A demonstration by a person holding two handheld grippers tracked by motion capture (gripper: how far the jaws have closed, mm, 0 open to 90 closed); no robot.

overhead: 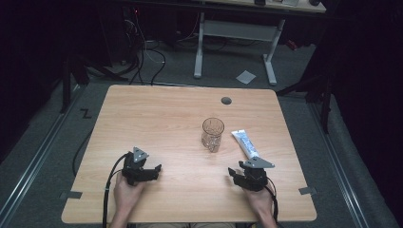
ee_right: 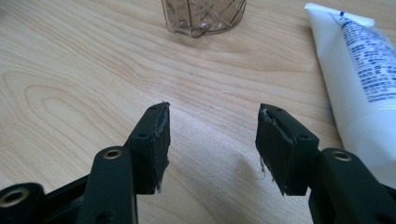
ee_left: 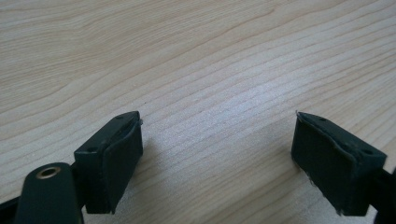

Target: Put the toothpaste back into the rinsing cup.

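We hold the left gripper (overhead: 154, 169) with jaws wide and the right gripper (overhead: 234, 173) with jaws parted on nothing, near the toothpaste tube (overhead: 245, 143) lying beside the upright glass (overhead: 212, 134) on the table (overhead: 157, 114).

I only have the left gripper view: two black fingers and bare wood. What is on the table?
Observer: A clear cut-pattern glass stands upright near the middle of the table.
Operator: Anything else?
Observer: A white tube lies flat just right of the glass, apart from it.
Operator: Where is the right gripper?
Observer: The right gripper sits low over the wood with nothing between its fingers; in its own view the tube lies just beside its right finger and the glass is ahead.
Operator: And mine in the high view?
Observer: The left gripper is at the near left, far from both items.
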